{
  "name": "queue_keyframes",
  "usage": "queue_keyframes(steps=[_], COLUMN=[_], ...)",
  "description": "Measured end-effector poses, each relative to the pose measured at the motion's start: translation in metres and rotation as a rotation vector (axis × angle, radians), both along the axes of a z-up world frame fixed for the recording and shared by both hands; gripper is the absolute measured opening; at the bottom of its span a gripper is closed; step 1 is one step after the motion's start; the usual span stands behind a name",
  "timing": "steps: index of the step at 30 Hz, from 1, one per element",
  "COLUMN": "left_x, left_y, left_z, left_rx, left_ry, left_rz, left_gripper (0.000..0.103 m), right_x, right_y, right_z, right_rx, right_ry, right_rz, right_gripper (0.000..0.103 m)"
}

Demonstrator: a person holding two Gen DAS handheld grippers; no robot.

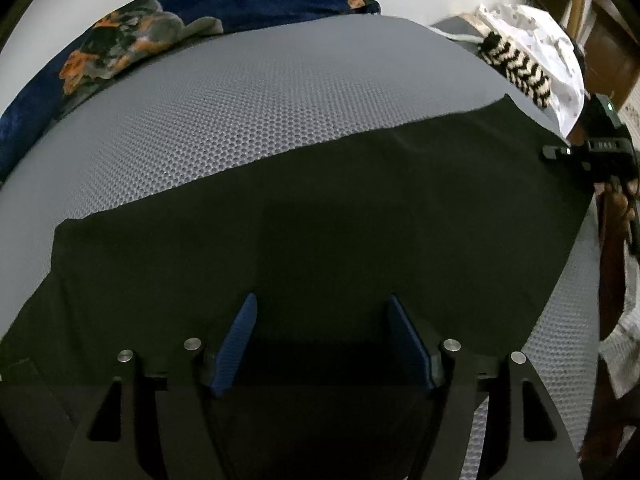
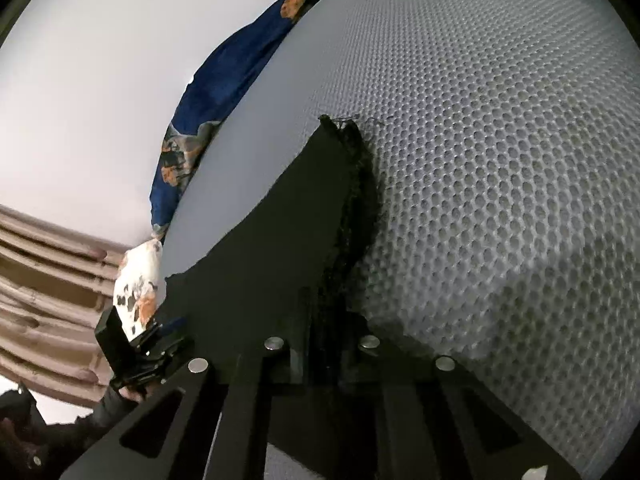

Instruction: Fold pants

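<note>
- Currently the black pants [image 1: 320, 216] are lying flat across the grey honeycomb mat [image 1: 240, 100], reaching from near its left edge to its right edge, with one frayed hem [image 2: 354, 184] showing in the right wrist view.
- The left gripper [image 1: 322, 340] is hovering low over the near edge of the cloth with its blue pads [image 1: 236, 344] spread apart and gripping nothing; if it is closing from this height, it is likely missing the fabric or catching only the top layer.
- The right gripper [image 2: 324, 344] is standing with its jaws pressed together at the hem end, apparently pinching the dark cloth, though black on black is hiding the contact, so I cannot be sure. A thin bite on that ragged edge is risking a slip once lifting begins.
- With only one end held, raising it is likely dragging the pants askew and wrinkling the fold.
- The patterned blue blanket [image 1: 120, 40] and the striped knit item [image 1: 516, 68] are sitting at the far side of the mat, where a wide sweep could snag them.
</note>
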State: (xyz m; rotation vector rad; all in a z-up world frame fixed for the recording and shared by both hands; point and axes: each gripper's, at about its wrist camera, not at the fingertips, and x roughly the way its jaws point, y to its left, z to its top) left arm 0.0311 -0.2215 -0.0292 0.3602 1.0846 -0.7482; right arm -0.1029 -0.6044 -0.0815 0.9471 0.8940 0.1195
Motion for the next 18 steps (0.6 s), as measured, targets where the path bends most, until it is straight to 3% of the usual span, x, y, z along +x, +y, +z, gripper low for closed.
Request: queue_keyframes(steps=[7, 18], left_x=[0.010, 0.024], left_y=[0.039, 0.155], left_z=[0.026, 0.055], left_rx=[-0.068, -0.104], left_ry=[-0.033, -0.113], left_rz=[0.073, 0.271], left_gripper=[0.069, 0.069], right_x=[0.008, 0.081], right_y=[0.039, 0.150], right_z=[0.040, 0.093], right_rx=[0.000, 0.023], right_ry=[-0.066, -0.125], right_rz=[-0.003, 0.148], right_gripper=[0.008, 0.007])
